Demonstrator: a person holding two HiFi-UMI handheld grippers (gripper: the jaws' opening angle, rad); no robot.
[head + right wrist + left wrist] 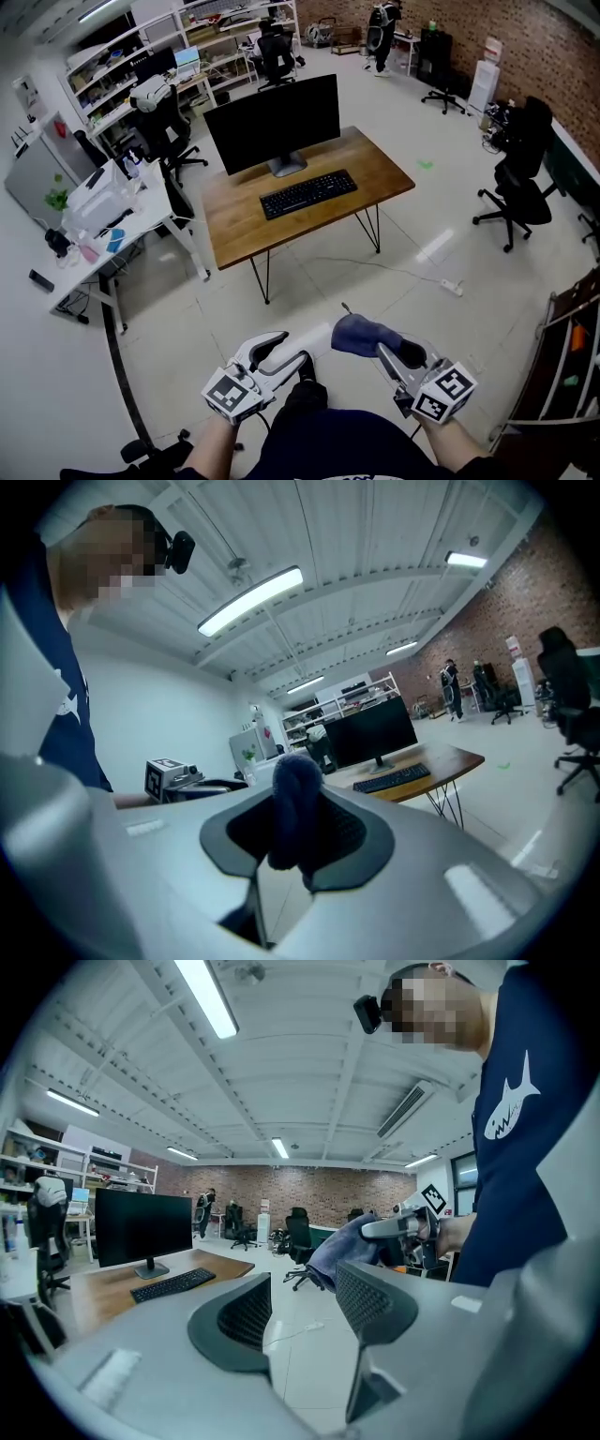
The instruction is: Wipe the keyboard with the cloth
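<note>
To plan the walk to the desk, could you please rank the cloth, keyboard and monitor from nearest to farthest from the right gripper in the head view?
1. The cloth: clamped in the right gripper itself.
2. The keyboard: ahead, on the front half of the desk.
3. The monitor: behind the keyboard, at the desk's back edge.

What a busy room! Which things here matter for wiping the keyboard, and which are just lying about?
For the job: cloth, clamped in the right gripper; keyboard on the desk; left gripper, open and empty.
Just about: monitor, office chair, shelves, power strip on the floor.
</note>
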